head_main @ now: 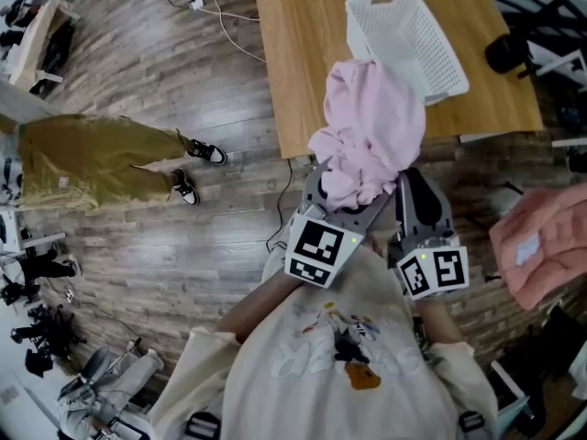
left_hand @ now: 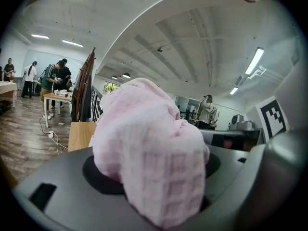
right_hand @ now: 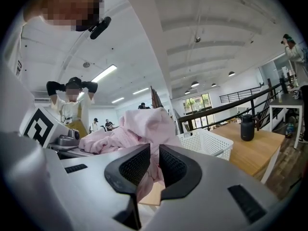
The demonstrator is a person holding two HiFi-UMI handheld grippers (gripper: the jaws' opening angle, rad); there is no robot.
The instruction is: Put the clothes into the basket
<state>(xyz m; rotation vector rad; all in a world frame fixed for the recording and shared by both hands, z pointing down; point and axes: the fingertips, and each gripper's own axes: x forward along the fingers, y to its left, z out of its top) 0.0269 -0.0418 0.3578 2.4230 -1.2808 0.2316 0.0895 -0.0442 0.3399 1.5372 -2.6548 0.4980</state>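
A pink garment [head_main: 371, 131] hangs bunched up between both grippers, over the near edge of the wooden table [head_main: 303, 62]. My left gripper [head_main: 341, 202] is shut on the pink garment [left_hand: 149, 153], which bulges over its jaws and hides them. My right gripper [head_main: 410, 189] is shut on a fold of the same garment [right_hand: 144, 129], pinched between its ribbed pads [right_hand: 134, 165]. The white slatted basket [head_main: 404, 39] stands on the table just beyond the garment, and the white basket [right_hand: 207, 143] also appears past the right jaws.
A second pink garment [head_main: 541, 246] lies at the right edge. A person in khaki trousers [head_main: 92, 163] stands on the wood floor to the left. A cable [head_main: 229, 26] runs along the floor by the table. A black jug [right_hand: 247, 127] stands on the table.
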